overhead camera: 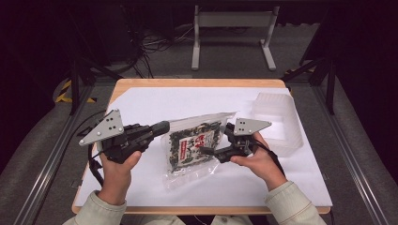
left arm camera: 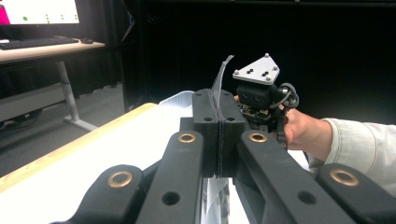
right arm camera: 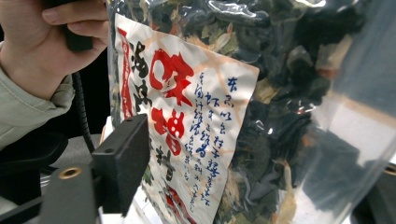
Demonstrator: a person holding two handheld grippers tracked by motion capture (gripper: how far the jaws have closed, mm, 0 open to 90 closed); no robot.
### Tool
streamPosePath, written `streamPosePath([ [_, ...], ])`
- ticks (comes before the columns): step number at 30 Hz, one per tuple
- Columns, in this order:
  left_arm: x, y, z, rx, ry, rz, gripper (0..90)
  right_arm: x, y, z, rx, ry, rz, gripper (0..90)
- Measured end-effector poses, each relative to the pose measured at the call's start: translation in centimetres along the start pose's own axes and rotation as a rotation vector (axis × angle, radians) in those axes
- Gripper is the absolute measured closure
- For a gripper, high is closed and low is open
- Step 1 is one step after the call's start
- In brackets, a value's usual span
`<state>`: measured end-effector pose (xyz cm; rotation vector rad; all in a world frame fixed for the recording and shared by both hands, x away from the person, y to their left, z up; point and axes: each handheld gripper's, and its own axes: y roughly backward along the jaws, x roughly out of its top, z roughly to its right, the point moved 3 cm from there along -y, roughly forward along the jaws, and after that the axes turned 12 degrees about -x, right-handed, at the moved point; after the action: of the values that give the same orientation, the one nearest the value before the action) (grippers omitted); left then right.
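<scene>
- Two grippers work one clear bag of dark dried greens, lifted over the white sheet on the counter.
- Left gripper: its jaws are pressed together, pinching the bag's thin upper edge.
- Right gripper: its jaws are spread, with the bag's body between them and, as far as I can tell, no pad pressing on it; this is the hand nearer the bag's middle.
- Long axis: the bag hangs slantwise from its top edge near the left jaws down to the crumpled bottom nearest the person.
- Look: glossy, wrinkled film, a white label with red and blue characters.
- An empty clear tub sits well apart at the right.
</scene>
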<state>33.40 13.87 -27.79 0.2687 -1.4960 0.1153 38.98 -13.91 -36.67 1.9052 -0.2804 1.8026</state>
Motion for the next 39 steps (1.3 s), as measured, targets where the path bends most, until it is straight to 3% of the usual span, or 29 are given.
streamPosePath([
  [2,0.0,0.0,0.0,0.000,0.000,0.001,89.6,0.0,0.1,0.0,0.000,0.004,-0.013,38.0],
  [4,0.1,0.1,0.0,0.004,-0.007,-0.002,89.6,-0.1,0.2,-0.1,0.011,-0.003,-0.018,41.1],
  [5,0.1,0.1,0.0,0.008,-0.007,0.003,89.6,-0.1,0.4,-0.2,0.030,-0.013,-0.023,48.7],
  [10,0.1,0.3,-0.2,0.007,0.000,0.006,89.6,-0.2,0.9,-0.1,0.043,-0.023,-0.022,61.0],
  [15,0.1,0.5,-0.2,0.019,-0.005,0.010,89.5,0.0,1.2,-0.1,0.041,-0.006,-0.010,65.2],
  [21,-0.1,0.7,-0.7,0.014,0.020,0.019,89.3,0.2,1.4,-0.3,0.052,0.029,-0.006,69.2],
  [27,-0.3,0.8,-1.2,0.040,0.029,0.007,87.6,0.4,1.9,-0.6,0.047,0.051,-0.016,72.0],
  [32,-0.5,1.0,-1.8,0.054,0.063,0.015,81.2,0.8,2.3,-0.8,0.052,0.065,-0.024,74.3],
  [35,-0.8,1.1,-2.3,0.043,0.095,0.026,74.0,1.2,2.7,-1.1,0.066,0.055,-0.029,75.3],
  [39,-1.0,1.0,-2.8,0.043,0.109,0.027,63.7,1.6,3.1,-1.1,0.048,0.077,-0.042,75.5],
])
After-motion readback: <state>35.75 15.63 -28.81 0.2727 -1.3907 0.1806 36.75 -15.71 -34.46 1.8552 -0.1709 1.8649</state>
